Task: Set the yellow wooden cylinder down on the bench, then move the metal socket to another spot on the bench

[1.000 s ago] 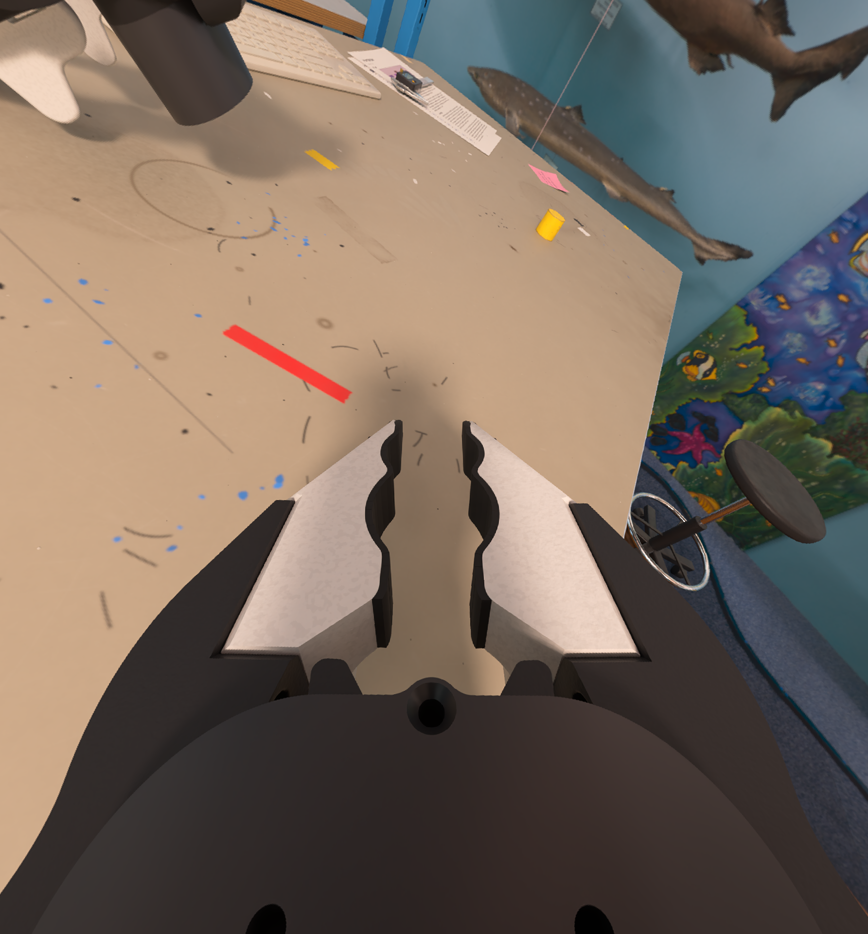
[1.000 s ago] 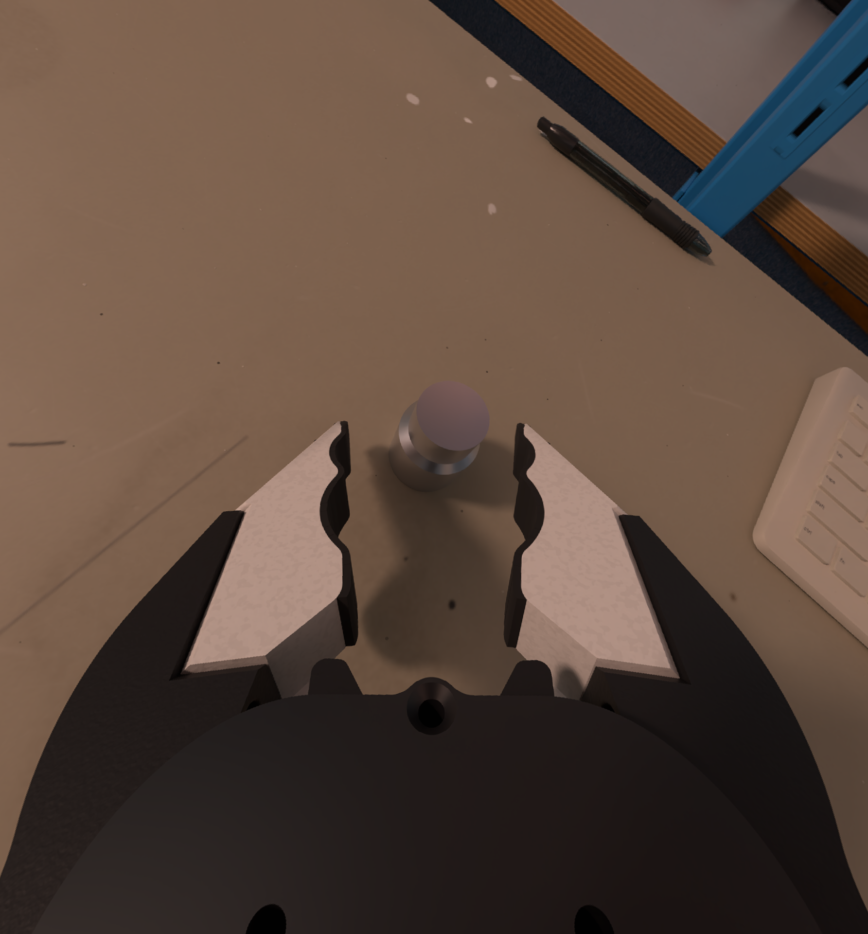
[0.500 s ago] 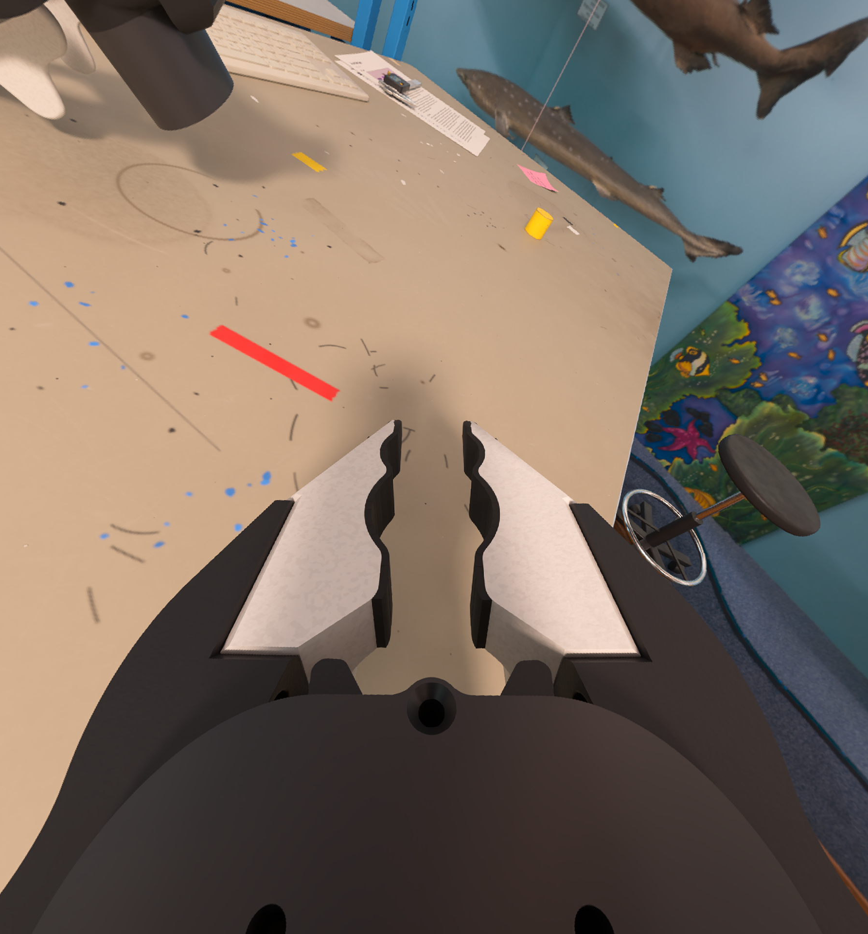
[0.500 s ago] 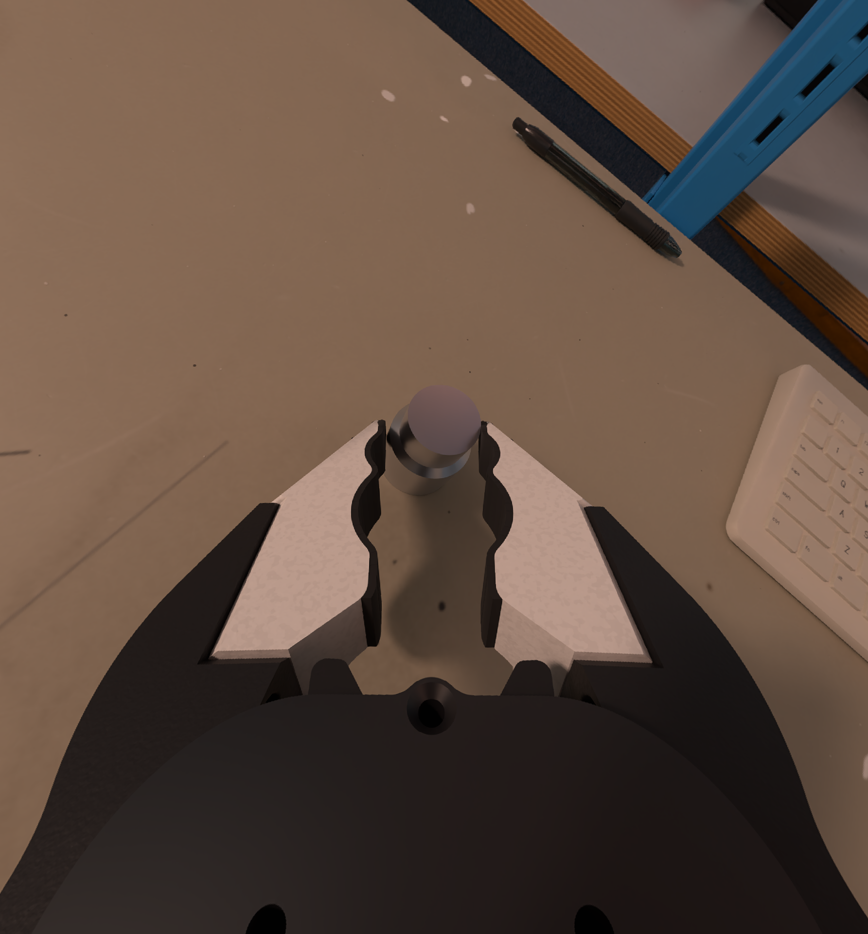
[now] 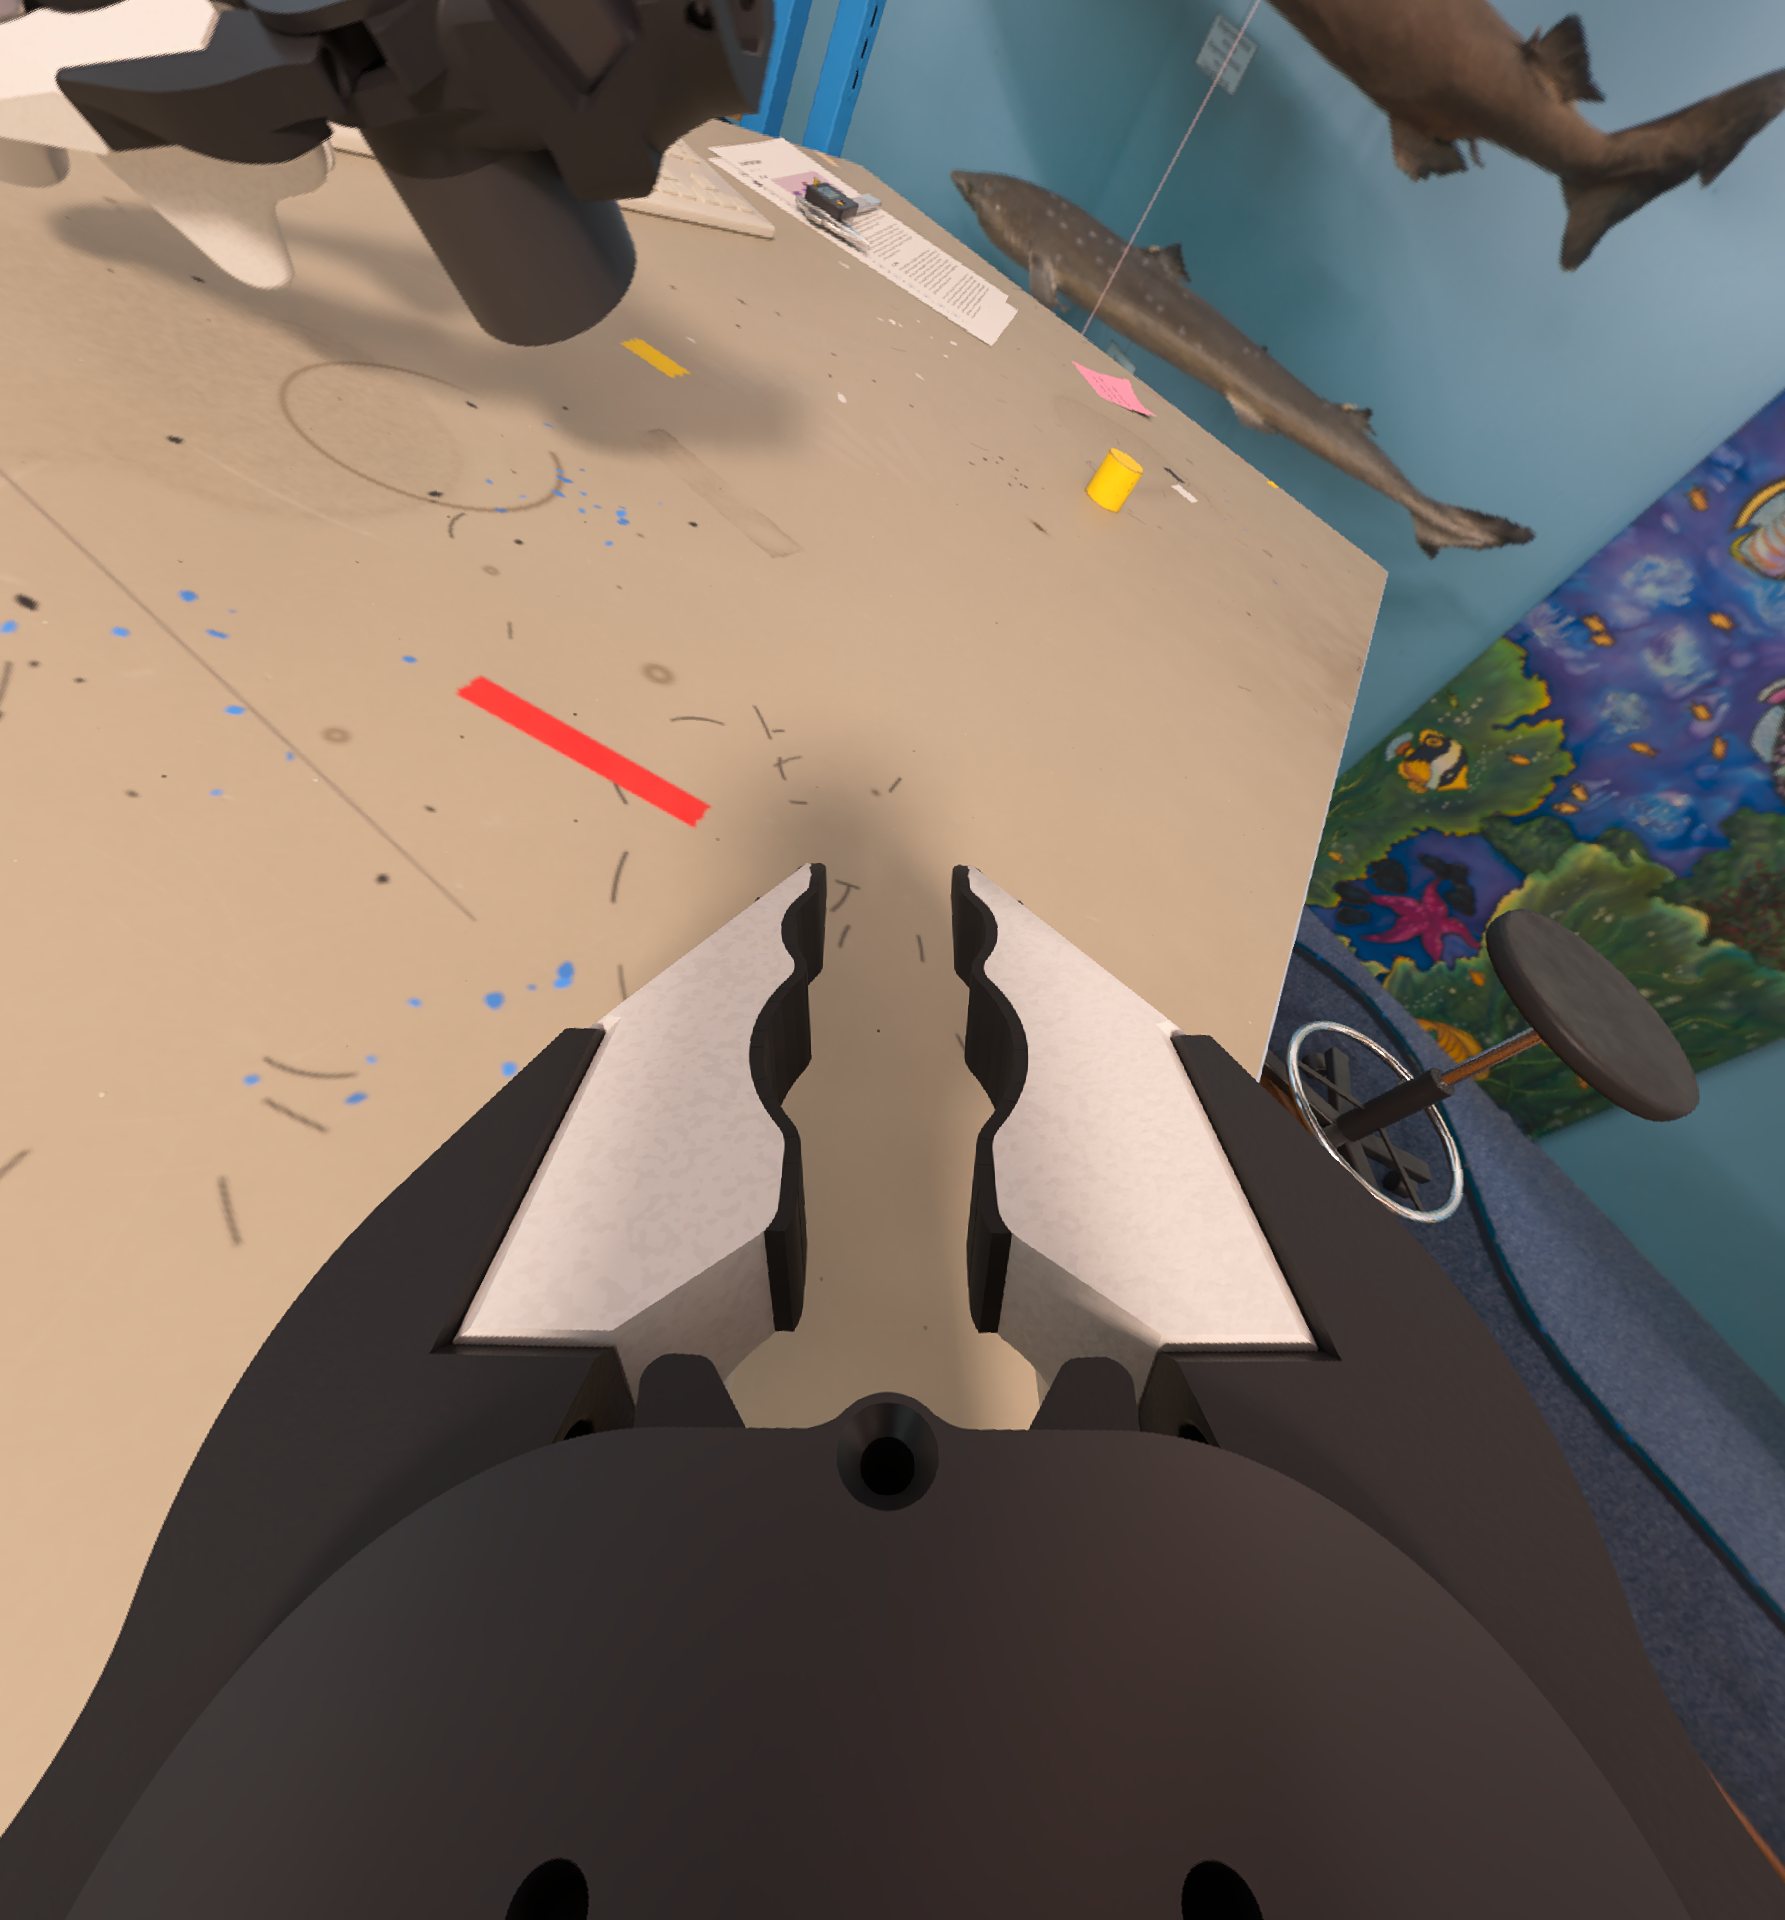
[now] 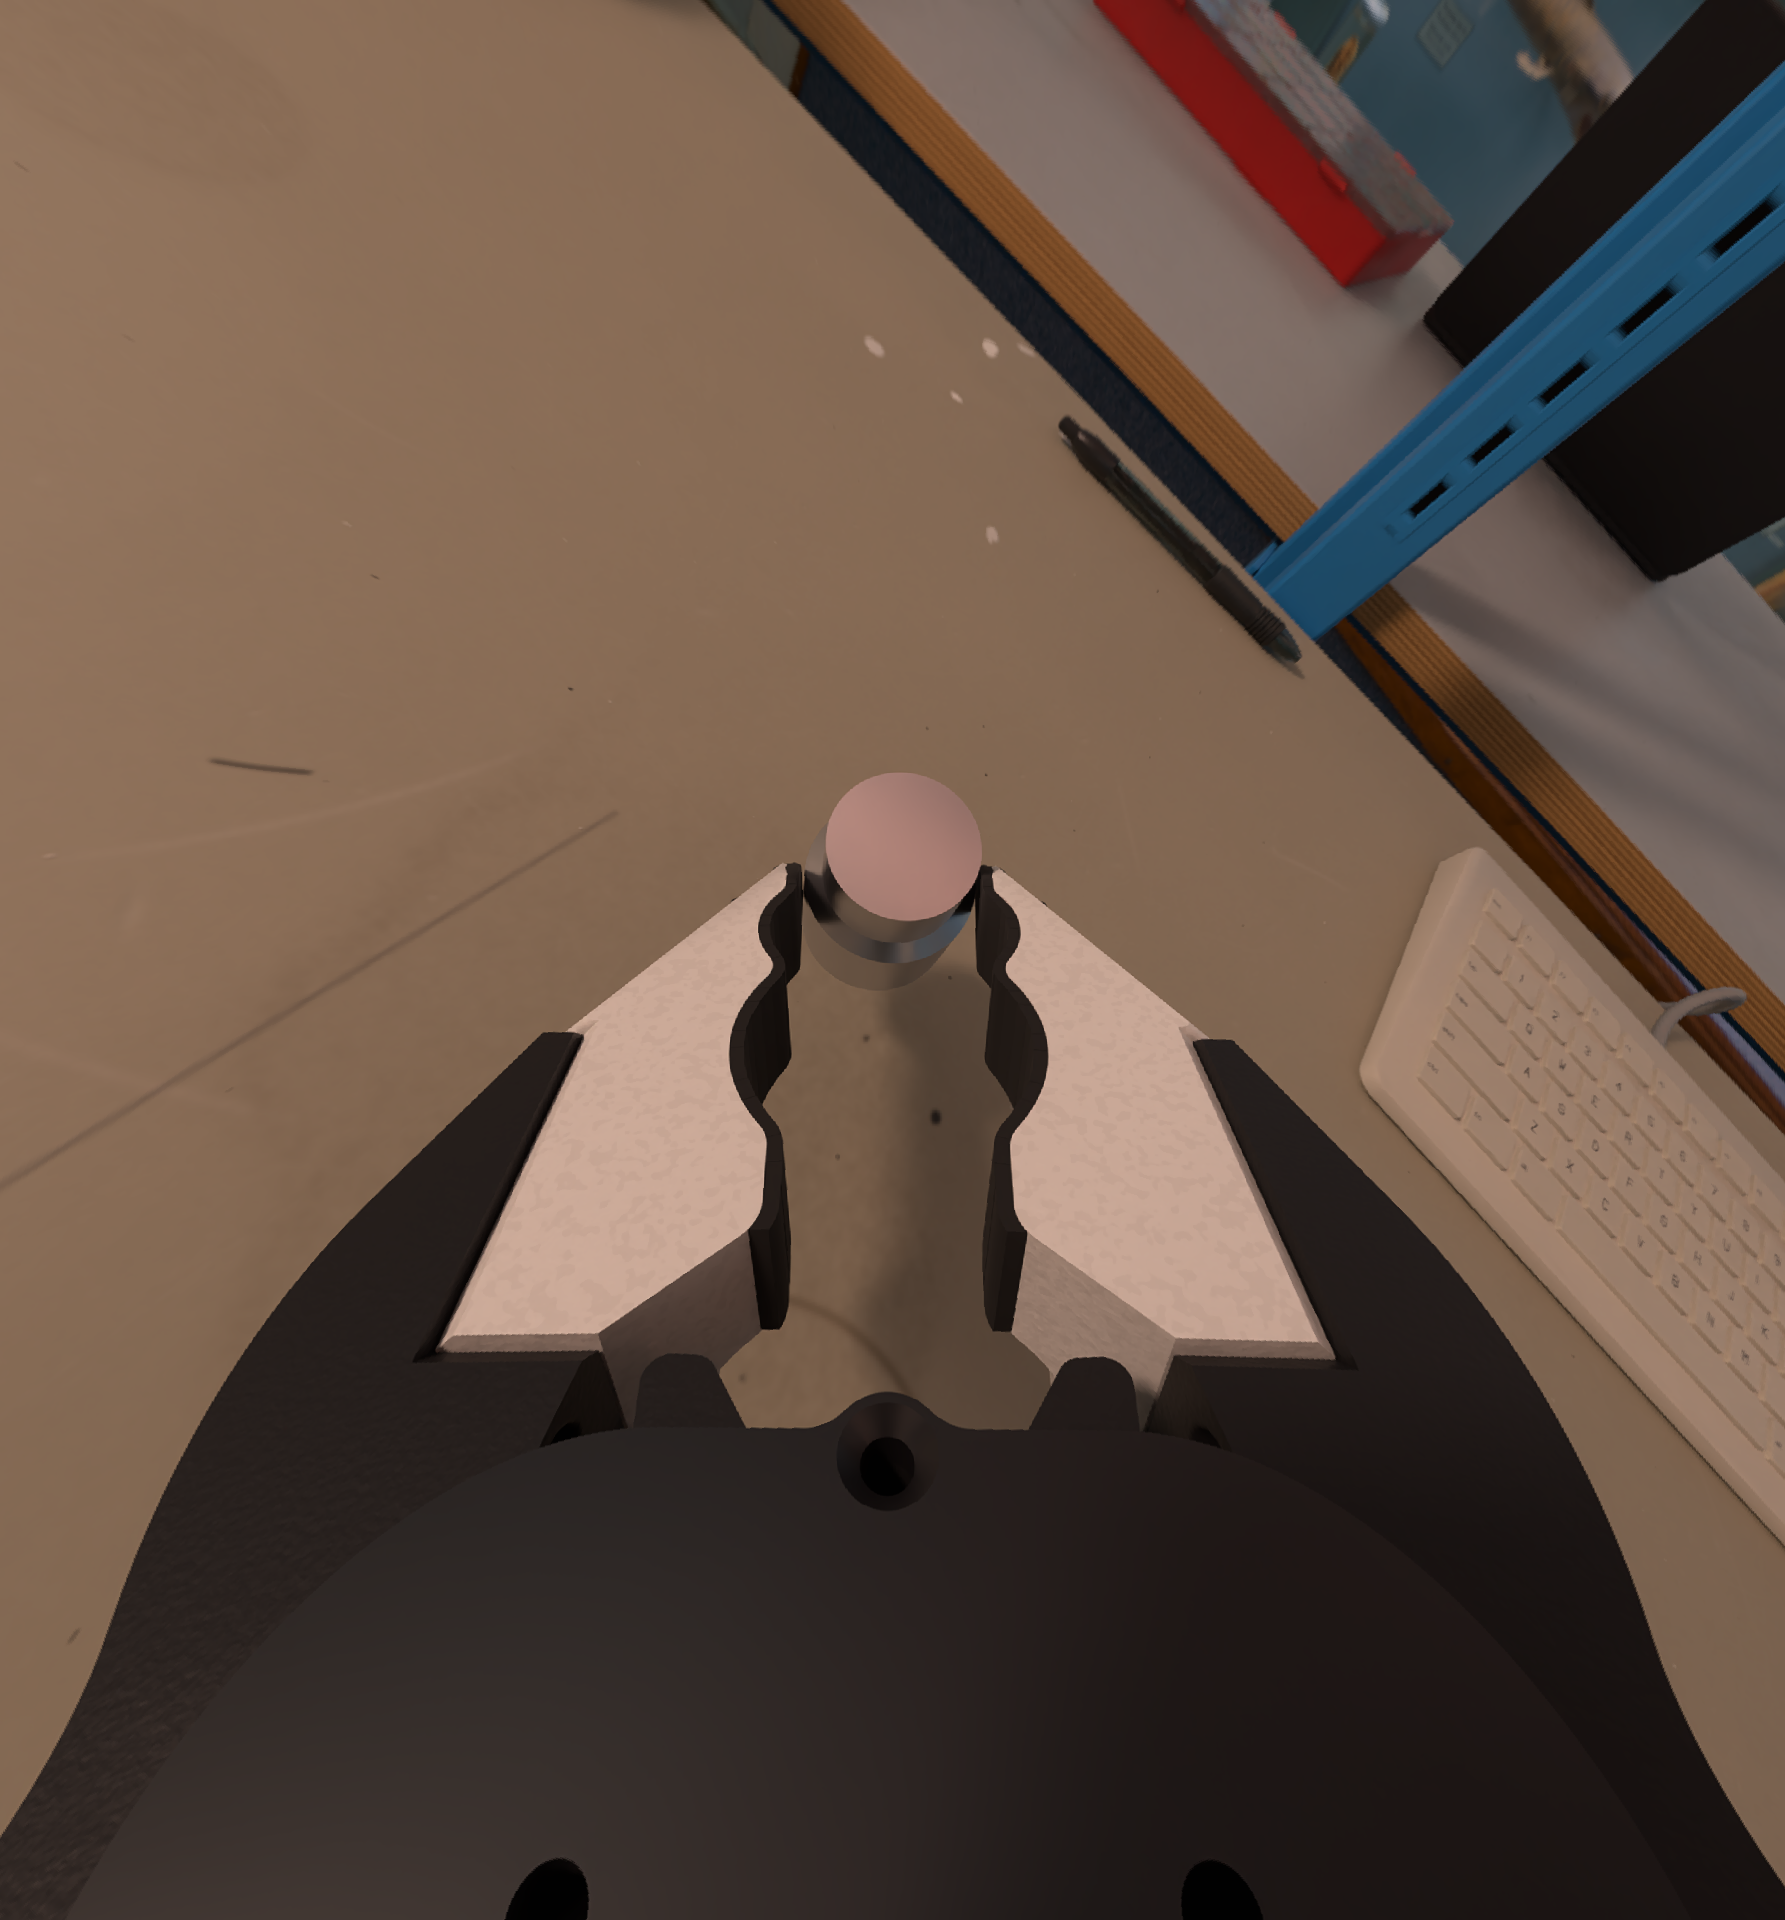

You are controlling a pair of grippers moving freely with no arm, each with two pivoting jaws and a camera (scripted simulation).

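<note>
Right claw point(image 6: 886, 894) clamped on the metal socket point(image 6: 893, 899) above the bench point(image 6: 348, 416), left claw point(image 5: 886, 896) parted – empty, yellow wooden cylinder point(image 5: 1113, 480) standing far off.

Your right gripper point(image 6: 886, 883) had its jaws spread wide beside the metal socket point(image 6: 893, 896) a second ago; they have since closed onto its sides and raised it off the worktop point(image 6: 348, 520). In the left wrist view, that gripper point(image 5: 275, 156) has risen.
</note>
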